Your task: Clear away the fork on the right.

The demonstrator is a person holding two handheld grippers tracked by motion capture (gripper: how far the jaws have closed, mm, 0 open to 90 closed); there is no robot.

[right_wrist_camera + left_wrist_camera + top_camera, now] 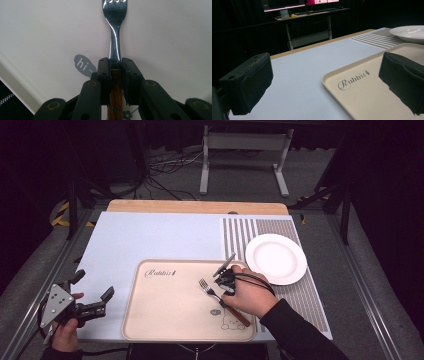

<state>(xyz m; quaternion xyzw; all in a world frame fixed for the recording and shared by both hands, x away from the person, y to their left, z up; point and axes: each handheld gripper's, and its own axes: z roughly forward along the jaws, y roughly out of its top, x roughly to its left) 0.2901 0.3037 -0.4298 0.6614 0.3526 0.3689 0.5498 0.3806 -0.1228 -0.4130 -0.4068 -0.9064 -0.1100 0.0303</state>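
right gripper (115, 65) fingers clamped on fork (114, 30) at top of wooden handle, fork lying on beige tray (165, 312) near tabletop's front edge. left gripper (92, 292) fingers wide apart, at front left corner. white plate (276, 258) beside tray's right rear corner.

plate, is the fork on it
No, the fork lies on the tray, while the plate sits bare on the mat.

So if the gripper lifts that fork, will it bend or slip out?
Probably neither. The fork looks like stiff shiny metal with a wooden handle, so it should stay straight. The right gripper clamps it where the metal neck meets the wood; the polished neck may be a bit slippery, so it might tilt toward the tines.
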